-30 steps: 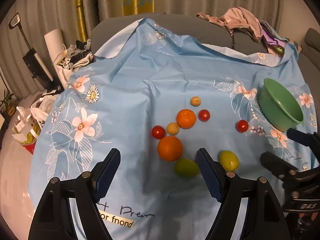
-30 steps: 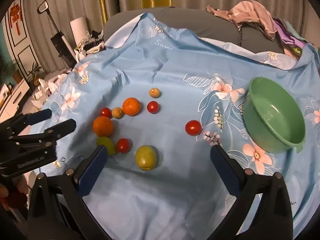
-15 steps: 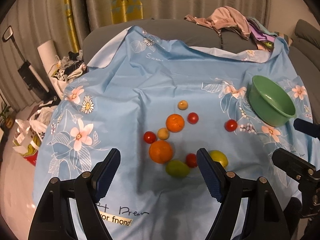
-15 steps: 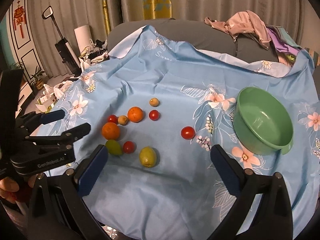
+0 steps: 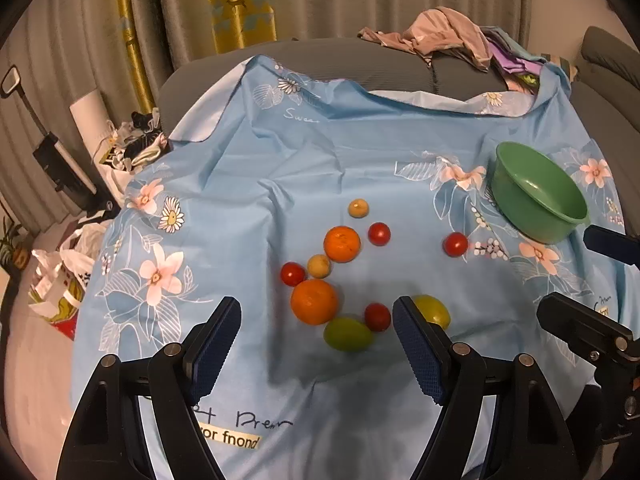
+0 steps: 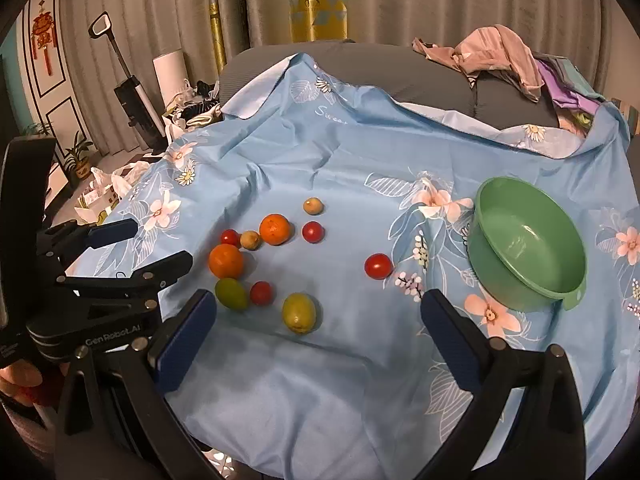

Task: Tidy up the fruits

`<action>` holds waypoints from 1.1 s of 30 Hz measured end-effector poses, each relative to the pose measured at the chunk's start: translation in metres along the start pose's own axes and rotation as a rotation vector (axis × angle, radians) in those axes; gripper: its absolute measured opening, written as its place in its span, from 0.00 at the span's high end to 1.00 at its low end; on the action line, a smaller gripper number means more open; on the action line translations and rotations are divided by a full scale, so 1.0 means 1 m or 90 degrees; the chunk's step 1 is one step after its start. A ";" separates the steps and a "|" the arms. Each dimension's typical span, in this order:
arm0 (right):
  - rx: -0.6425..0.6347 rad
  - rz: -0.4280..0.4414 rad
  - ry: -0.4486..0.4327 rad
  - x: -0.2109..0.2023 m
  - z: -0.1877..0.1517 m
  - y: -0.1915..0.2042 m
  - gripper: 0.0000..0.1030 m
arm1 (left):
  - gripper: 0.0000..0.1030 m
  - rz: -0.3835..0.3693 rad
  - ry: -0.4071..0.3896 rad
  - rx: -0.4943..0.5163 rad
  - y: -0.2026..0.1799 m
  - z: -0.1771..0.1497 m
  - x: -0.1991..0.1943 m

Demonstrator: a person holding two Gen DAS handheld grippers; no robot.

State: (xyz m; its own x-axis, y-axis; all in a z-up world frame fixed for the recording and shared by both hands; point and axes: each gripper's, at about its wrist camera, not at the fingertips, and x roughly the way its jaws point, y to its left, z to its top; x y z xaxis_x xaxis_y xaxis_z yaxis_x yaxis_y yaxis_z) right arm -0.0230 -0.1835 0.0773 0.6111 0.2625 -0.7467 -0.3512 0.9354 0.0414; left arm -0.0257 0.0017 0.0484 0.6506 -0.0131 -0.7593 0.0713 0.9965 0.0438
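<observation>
Now both views take in more of the scene than a second ago: the blue floral cloth [image 6: 328,152] draped over the sofa shows wider, and the fruit looks smaller and farther off, so both tools have pulled back and up rather than closing in. The green bowl [image 6: 528,248] sits empty at the right of the cloth, tilted toward the fruit and well apart from most of it. The left hand-held gripper [image 5: 316,344] hangs above the near cluster with jaws apart and nothing between them; the right hand-held gripper [image 6: 316,336] is likewise spread wide and empty. On the cloth lie two oranges [image 6: 226,261], two green-yellow fruits [image 6: 299,313], four small red tomatoes, one of them alone near the bowl [image 6: 378,266], and two small tan fruits [image 6: 313,205]. By the look of it, nothing is sorted yet and a first pick is still to be chosen.
</observation>
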 end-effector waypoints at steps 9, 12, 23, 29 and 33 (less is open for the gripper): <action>0.002 0.000 0.003 0.000 -0.002 -0.002 0.00 | 0.24 -0.005 -0.005 0.005 -0.003 0.000 -0.006; 0.002 -0.001 0.003 -0.001 -0.002 -0.001 0.00 | 0.24 -0.005 -0.006 0.005 -0.004 0.000 -0.006; 0.005 -0.001 -0.002 -0.004 -0.001 -0.004 0.00 | 0.24 -0.004 -0.008 0.006 -0.006 0.000 -0.007; 0.002 -0.001 -0.004 -0.006 0.000 -0.003 0.00 | 0.24 -0.003 -0.013 0.006 -0.009 -0.001 -0.013; 0.001 -0.001 -0.005 -0.006 -0.001 -0.003 0.00 | 0.24 -0.004 -0.012 0.007 -0.009 -0.001 -0.013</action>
State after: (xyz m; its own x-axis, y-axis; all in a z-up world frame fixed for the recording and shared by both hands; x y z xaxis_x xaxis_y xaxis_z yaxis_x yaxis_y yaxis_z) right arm -0.0262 -0.1882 0.0812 0.6172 0.2622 -0.7418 -0.3483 0.9365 0.0412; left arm -0.0360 -0.0067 0.0573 0.6643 -0.0206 -0.7471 0.0833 0.9954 0.0467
